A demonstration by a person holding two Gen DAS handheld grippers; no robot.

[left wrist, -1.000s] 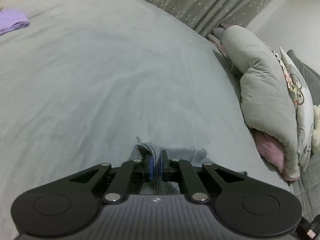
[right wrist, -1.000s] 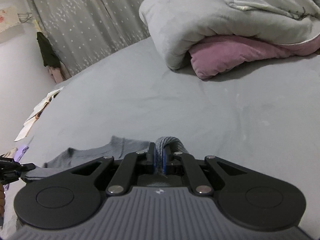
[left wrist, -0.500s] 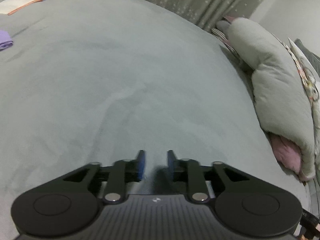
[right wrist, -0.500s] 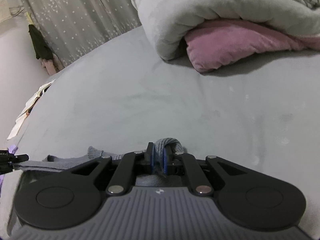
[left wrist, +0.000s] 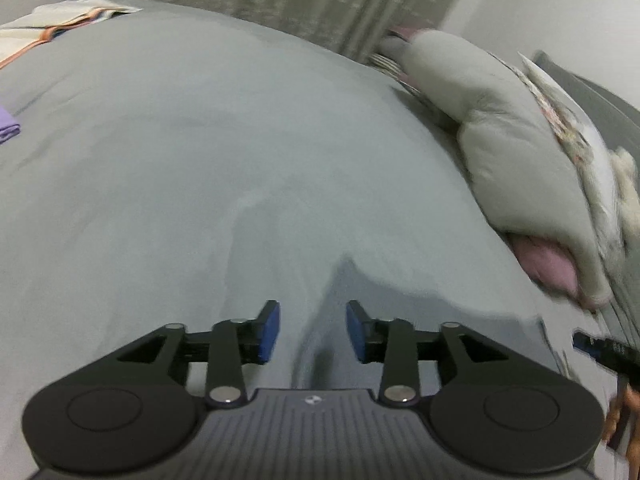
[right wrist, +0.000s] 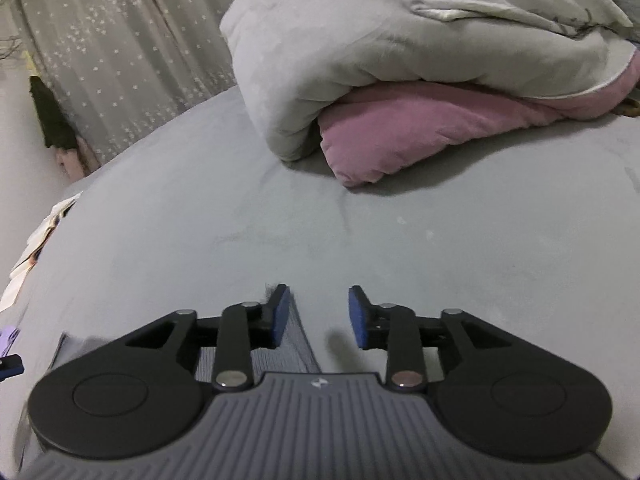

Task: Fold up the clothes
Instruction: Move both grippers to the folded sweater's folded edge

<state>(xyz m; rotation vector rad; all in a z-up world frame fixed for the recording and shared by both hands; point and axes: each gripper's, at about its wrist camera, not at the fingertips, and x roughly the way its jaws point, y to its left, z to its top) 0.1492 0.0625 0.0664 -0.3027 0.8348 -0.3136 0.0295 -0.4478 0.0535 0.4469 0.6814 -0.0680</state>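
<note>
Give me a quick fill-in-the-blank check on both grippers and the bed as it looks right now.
1. The left gripper is ____, with nothing between its blue pads.
2. The right gripper is ____ too, above the grey garment.
3. Under the folded grey comforter lies a ____ layer of bedding.
4. Both grippers are over the ____ bed sheet.

Missing words: open; open; pink; grey

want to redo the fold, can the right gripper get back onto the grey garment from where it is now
Probably yes. The right gripper is open with nothing between its jaws, and the grey garment lies flat on the bed sheet right under its left finger, with nothing else in the way.
</note>
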